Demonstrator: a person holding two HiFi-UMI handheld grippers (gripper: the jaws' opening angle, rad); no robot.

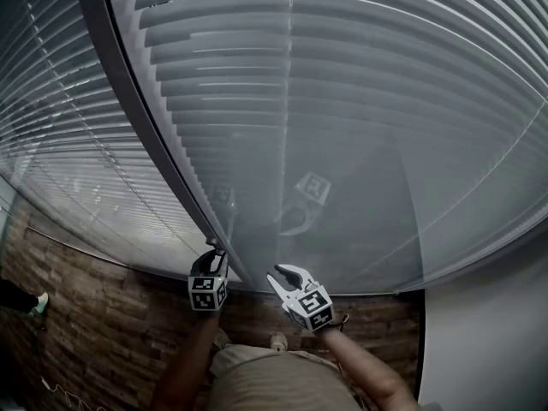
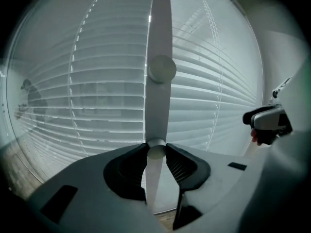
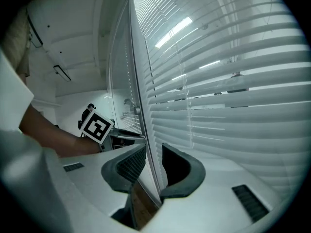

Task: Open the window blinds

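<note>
White slatted blinds [image 1: 342,101] cover the window in front of me, their slats lying close together. A white tilt wand [image 2: 159,96] with a round knob hangs in front of the blinds [image 2: 97,96]. My left gripper [image 2: 156,152] is shut on the wand, both pads pressing on a rounded joint of it. It sits at the blind's lower left edge in the head view [image 1: 211,251]. My right gripper [image 1: 285,274] is a little to the right, shut with nothing held. In its own view [image 3: 154,149] the blind's edge [image 3: 143,81] runs past behind the jaws.
A dark window post [image 1: 145,118] splits off a second blind [image 1: 68,144] at the left. Below lies a brown plank surface [image 1: 103,332], and a white wall [image 1: 488,332] stands at the right. The left gripper's marker cube [image 3: 97,126] shows left of the right jaws.
</note>
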